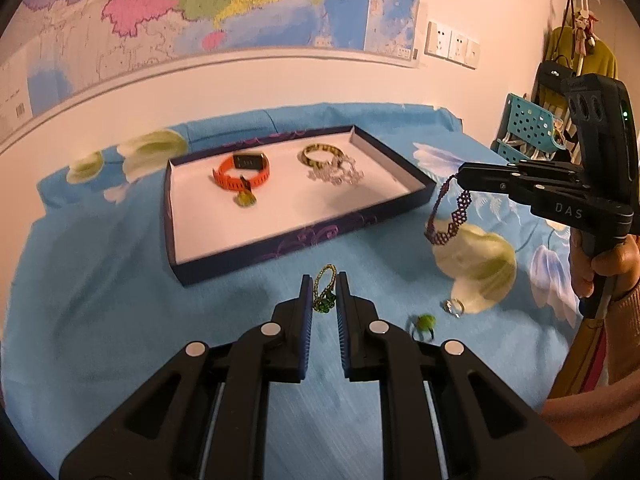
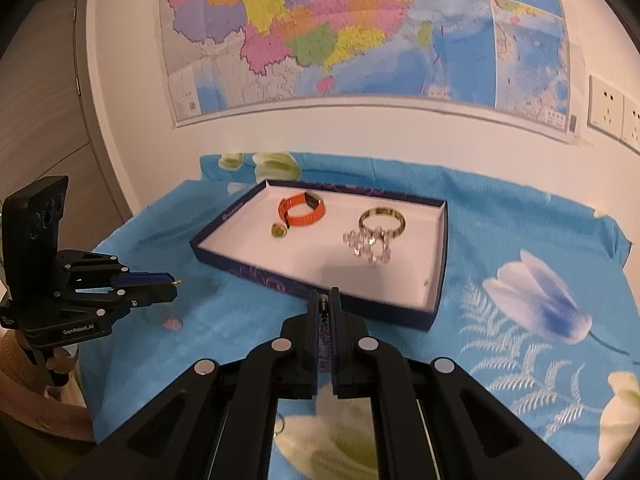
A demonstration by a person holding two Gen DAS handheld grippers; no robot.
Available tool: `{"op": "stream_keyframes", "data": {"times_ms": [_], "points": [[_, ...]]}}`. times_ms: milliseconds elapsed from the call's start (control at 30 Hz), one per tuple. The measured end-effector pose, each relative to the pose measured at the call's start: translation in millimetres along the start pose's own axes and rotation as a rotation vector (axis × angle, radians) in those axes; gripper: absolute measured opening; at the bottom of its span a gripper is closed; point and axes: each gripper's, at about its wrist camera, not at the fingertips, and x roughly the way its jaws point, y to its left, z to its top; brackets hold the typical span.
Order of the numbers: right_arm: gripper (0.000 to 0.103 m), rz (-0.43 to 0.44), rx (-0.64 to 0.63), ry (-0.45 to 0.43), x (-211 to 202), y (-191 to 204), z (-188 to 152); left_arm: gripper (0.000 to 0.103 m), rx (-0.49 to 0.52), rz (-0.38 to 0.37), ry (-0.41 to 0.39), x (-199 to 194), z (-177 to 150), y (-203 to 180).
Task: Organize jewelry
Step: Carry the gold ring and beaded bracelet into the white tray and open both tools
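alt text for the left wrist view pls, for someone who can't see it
The left gripper is shut on a green beaded bracelet above a blue floral cloth, while the right gripper at right dangles a purple beaded bracelet. Beyond sits a dark open tray holding an orange watch band, a gold bangle and a crystal bracelet; two rings lie on the cloth.
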Motion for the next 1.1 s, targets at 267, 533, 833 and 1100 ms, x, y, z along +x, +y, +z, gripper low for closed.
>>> {"op": "stream_keyframes", "data": {"times_ms": [267, 533, 833, 1100], "points": [[0.003, 0.019, 0.005, -0.034, 11.5, -7.6, 27.7, 0.012, 0.012, 0.050, -0.033, 11.7, 29.3, 15.3], [0.003, 0.046, 0.029, -0.034, 34.7, -17.5, 49.0, 0.012, 0.016, 0.082, -0.027, 35.5, 52.5, 31.7], [0.003, 0.069, 0.053, 0.014, 76.3, -26.5, 62.4, 0.012, 0.006, 0.098, 0.014, 71.8, 69.0, 44.0], [0.003, 0.052, 0.092, 0.079, 116.0, -41.2, 64.0, 0.012, -0.005, 0.112, 0.067, 103.4, 71.5, 50.0]]}}
